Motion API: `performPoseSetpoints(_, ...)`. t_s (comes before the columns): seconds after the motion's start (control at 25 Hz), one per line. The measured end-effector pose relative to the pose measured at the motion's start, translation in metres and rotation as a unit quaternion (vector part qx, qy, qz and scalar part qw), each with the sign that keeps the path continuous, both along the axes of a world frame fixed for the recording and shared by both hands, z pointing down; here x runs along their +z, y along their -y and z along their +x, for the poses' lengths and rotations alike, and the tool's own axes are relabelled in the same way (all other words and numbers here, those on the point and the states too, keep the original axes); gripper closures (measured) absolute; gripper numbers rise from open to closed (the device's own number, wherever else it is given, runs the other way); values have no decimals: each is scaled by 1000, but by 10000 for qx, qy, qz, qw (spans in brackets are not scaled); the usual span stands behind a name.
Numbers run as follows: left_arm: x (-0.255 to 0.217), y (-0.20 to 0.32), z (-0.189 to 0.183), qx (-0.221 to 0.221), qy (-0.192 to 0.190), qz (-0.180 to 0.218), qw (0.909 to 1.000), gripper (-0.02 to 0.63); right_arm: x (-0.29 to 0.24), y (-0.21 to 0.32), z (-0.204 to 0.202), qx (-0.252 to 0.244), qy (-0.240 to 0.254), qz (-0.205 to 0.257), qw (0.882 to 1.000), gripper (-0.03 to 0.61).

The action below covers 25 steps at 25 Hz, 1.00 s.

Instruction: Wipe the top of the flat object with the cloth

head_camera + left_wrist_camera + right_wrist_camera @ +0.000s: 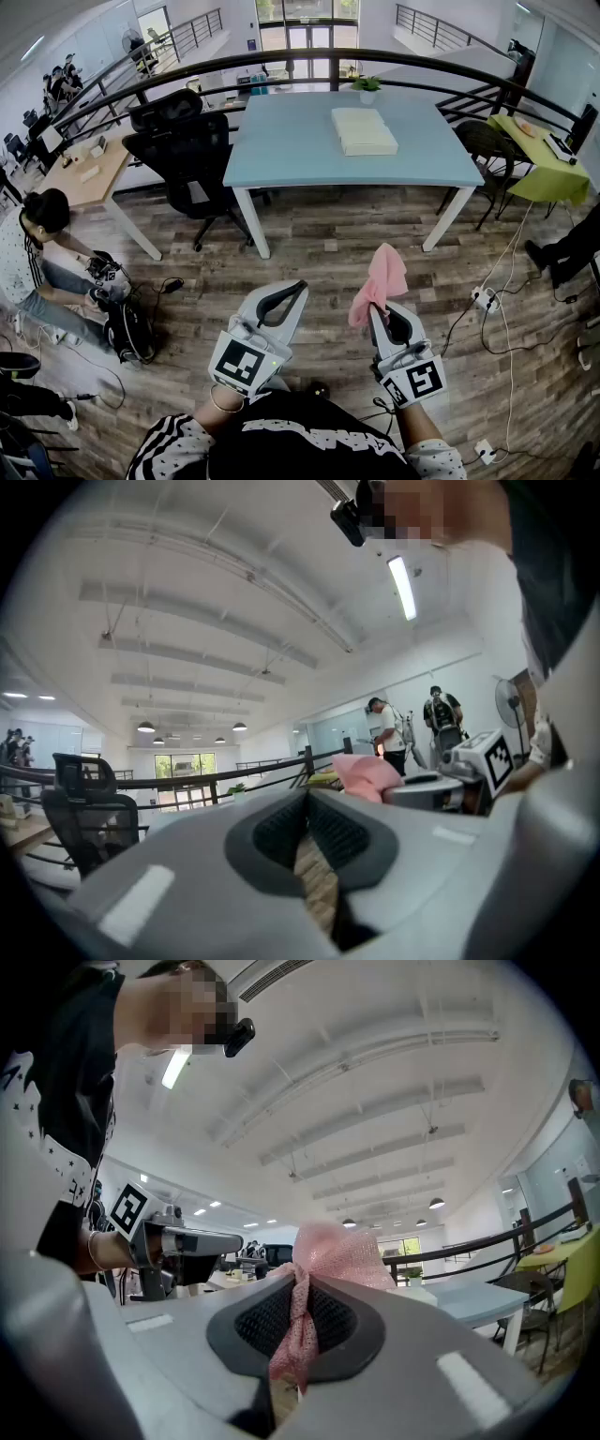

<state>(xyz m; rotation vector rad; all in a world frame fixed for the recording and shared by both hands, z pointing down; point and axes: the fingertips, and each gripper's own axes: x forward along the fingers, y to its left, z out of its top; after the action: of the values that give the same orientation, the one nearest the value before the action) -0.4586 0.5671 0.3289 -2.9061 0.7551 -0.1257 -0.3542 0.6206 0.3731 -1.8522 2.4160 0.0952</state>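
A pink cloth point(380, 279) sticks up out of my right gripper point(377, 317), whose jaws are shut on it; in the right gripper view the pink cloth point(314, 1269) is pinched between the pads. My left gripper point(292, 289) is shut with nothing in it, held beside the right one over the wooden floor. The flat cream object point(363, 130) lies on the light blue table point(281, 150), well ahead of both grippers. In the left gripper view the cloth point(367, 773) shows to the right beyond the closed jaws.
Two black office chairs point(183, 150) stand left of the table. A person point(33, 253) crouches at the far left by a bag. Cables and power strips point(486, 300) lie on the floor to the right. A green table point(548, 159) stands far right, a railing behind.
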Motion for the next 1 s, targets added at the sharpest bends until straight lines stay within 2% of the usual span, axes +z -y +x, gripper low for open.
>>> performPoseSetpoints(0.28,6,1,-2,-34,17,-124,9999,614,1,5,4,-103,186,-1,9998,555)
performPoseSetpoints(0.4,9,5,-8,-159,117,-51,9998,614,3,10,1,-252,301,27,9992,555)
performPoseSetpoints(0.56,13,1,-18,-360,174,-174,9990,614,6,10,-3,-440,415,35,9982,555)
performPoseSetpoints(0.76,3,-2,-41,-680,283,23,9973,614,2,14,-15,-690,430,148,9966,555)
performPoseSetpoints(1.0,-6,-3,-47,-798,196,1,9966,614,-8,15,-21,-764,450,292,9956,555)
